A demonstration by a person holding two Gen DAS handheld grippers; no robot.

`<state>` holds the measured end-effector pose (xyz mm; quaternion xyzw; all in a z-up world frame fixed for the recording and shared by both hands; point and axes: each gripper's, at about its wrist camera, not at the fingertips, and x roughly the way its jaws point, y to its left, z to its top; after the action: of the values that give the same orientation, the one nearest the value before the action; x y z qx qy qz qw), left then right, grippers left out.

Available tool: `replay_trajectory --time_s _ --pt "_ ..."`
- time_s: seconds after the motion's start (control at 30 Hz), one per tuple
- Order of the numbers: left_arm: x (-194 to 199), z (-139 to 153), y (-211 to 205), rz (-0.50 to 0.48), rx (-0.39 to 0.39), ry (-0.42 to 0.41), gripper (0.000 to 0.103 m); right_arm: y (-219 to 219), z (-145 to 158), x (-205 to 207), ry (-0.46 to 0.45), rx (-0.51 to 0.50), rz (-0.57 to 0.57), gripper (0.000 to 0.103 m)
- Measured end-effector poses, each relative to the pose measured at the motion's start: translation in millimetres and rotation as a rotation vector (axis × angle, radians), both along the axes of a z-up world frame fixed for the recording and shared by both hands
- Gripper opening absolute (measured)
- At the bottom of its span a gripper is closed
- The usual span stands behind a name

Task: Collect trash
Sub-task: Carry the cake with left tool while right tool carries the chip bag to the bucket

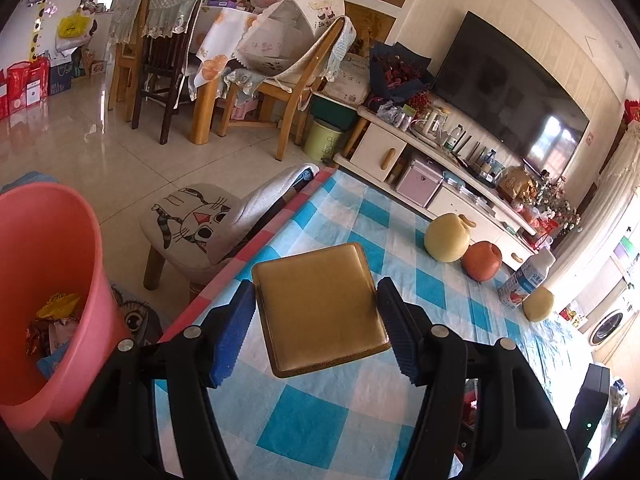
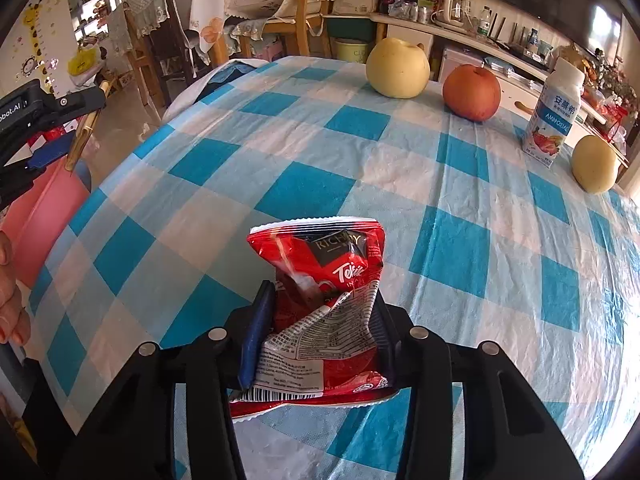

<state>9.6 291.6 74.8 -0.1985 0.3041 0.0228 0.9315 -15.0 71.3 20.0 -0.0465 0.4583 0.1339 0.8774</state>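
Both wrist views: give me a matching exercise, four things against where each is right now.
Things:
1. gold tray
2. red wrapper
3. pink bucket
4. yogurt bottle

Places:
A. upright on the table, near the fruit
B. between the left gripper's pads
C. beside the table, wrappers inside
D. pinched in the right gripper

Pairs: 1-B, 2-D, 3-C, 4-A

The left gripper [image 1: 316, 316] clamps a flat golden packet [image 1: 320, 306] between its blue fingers [image 1: 234, 330] above the checked tabletop [image 1: 312, 416]; a pink bin [image 1: 60, 240] holding wrappers sits left.
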Motion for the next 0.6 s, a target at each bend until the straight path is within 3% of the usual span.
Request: replay_trajectory --time_s 0.2,0.6 --pt "-6 10 7 0.014 0.018 -0.012 0.064 8 12 0 -0.023 0.020 0.010 0.045" --pt "-34 33 58 0.155 0.023 -0.054 0.064 61 83 -23 -0.138 0.143 0.128 0.045"
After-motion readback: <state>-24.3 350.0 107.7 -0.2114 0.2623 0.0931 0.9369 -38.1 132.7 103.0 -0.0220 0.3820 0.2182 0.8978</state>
